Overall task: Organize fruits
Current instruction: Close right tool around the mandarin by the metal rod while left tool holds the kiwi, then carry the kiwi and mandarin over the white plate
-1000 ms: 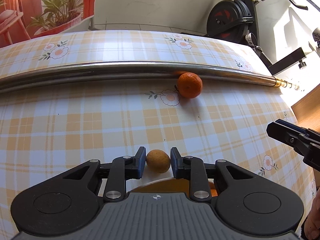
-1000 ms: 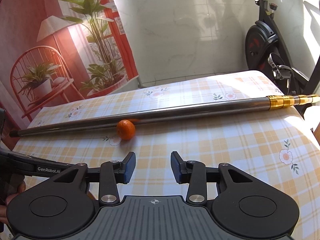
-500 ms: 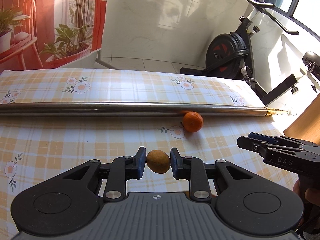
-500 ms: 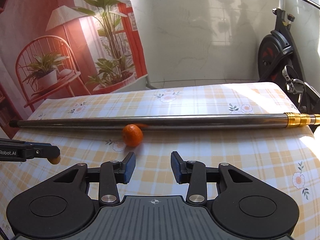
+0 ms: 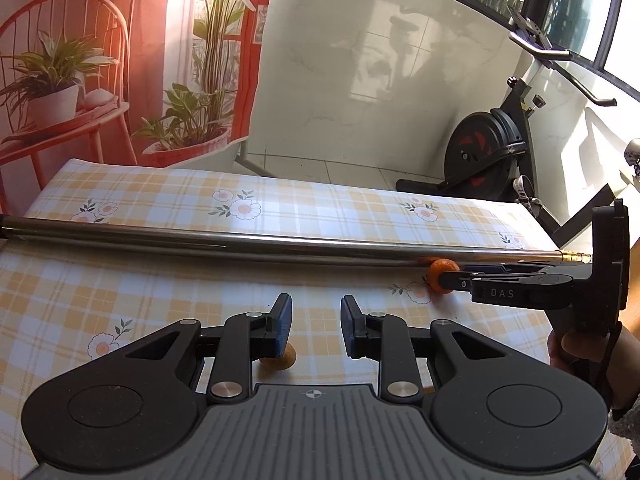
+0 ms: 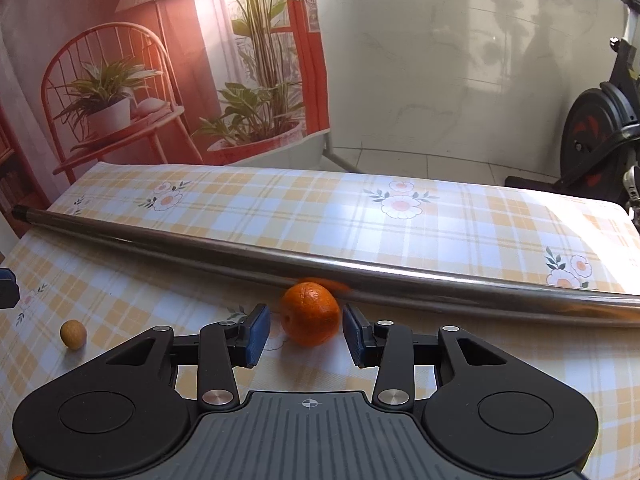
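Surface: the bench (image 5: 160, 280) is covered with an orange-and-white plaid cloth printed with small flowers. A long steel pole (image 5: 240, 242) lies across it from side to side; its far right end carries a brass-coloured fitting, seen only in the left wrist view.

Room: behind the bench hangs a red backdrop (image 6: 120, 60) printed with a chair, a lamp and potted plants. Beside it is a pale marble-look wall panel. An exercise bike (image 5: 492, 152) stands at the right, in strong sunlight.

Left gripper (image 5: 316, 326): fingers released, spread apart with nothing between them. A small tan fruit (image 5: 278, 360) lies on the cloth below and partly behind the left finger. Whether the finger touches it cannot be told from this view. In the right wrist view the same fruit (image 6: 73, 333) sits alone on the cloth at the left, well apart from the orange.

Right gripper (image 6: 305, 334): fingers released, standing on either side of the orange (image 6: 310, 312). A gap shows on the left side; the right finger is very close, contact not determinable. The orange rests on the cloth just beside the pole, its reflection visible in the steel.

View differences: the left wrist view shows the right gripper (image 5: 444, 280) from the side, its tips at the orange (image 5: 438, 276), and the person's hand (image 5: 576, 348) on its handle. The right wrist view shows only a dark corner of the left gripper at the frame's left edge.
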`<state>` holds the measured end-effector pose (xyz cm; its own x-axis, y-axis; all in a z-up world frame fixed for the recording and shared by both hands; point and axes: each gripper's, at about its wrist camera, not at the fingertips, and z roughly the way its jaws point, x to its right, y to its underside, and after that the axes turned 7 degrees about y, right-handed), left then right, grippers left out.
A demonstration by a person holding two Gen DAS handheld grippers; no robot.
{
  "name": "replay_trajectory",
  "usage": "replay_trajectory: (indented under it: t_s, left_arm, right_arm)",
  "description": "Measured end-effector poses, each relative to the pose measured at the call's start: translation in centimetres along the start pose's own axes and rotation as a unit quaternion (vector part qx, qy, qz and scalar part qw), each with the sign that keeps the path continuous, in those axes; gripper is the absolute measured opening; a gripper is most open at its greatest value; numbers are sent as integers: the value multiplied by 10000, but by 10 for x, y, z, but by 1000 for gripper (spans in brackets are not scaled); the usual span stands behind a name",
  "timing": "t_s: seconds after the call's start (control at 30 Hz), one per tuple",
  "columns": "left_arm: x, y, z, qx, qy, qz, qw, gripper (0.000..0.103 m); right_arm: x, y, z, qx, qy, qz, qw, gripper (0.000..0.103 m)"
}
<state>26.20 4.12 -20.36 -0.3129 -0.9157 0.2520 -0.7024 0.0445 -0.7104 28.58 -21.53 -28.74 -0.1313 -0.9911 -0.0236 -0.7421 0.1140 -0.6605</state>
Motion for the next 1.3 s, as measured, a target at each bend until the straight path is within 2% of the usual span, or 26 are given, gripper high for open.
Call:
replay_trajectory:
  t_s: [0.13,0.2,0.3,0.37,0.43,0.53,0.73,1.0,1.07,1.1,1.3]
  left_arm:
    - [-13,3,4,10,45,-237,9997,28]
    - [-31,3,7,16,108,-598,9982,30]
    - [-69,6,9,78,156,-1415,9898,37]
    - [-82,8,10,125,96,-1635,9864,40]
    - [-86,8,16,7,142,-1733,9848,41]
    - [-75,10,30,-235,306,-1547,9872,42]
    - [-54,19,58,-611,270,-1074,9920,42]
    - [-42,25,73,-730,-56,-349,9967,42]
    - [-40,23,73,-752,-98,-194,9969,38]
    - [-40,24,72,-780,-84,-168,9968,30]
    - [-37,27,55,-711,21,-125,9974,30]
  right_arm:
    - [-7,-2,11,-84,166,-165,9997,38]
    - [-9,-1,14,-106,212,-212,9995,34]
    - [-7,0,13,-100,156,-180,9997,33]
    - [-4,1,12,-87,128,-123,9998,32]
    - [-2,3,11,-78,123,-71,9999,32]
    - [2,5,8,-71,55,85,9999,32]
    - [8,8,-10,49,-87,376,9992,32]
    - [11,24,-35,156,-220,615,9977,32]
    - [13,29,-42,173,-238,725,9969,32]
    - [13,31,-44,179,-246,756,9967,32]
    - [19,45,-65,236,-351,1112,9929,32]
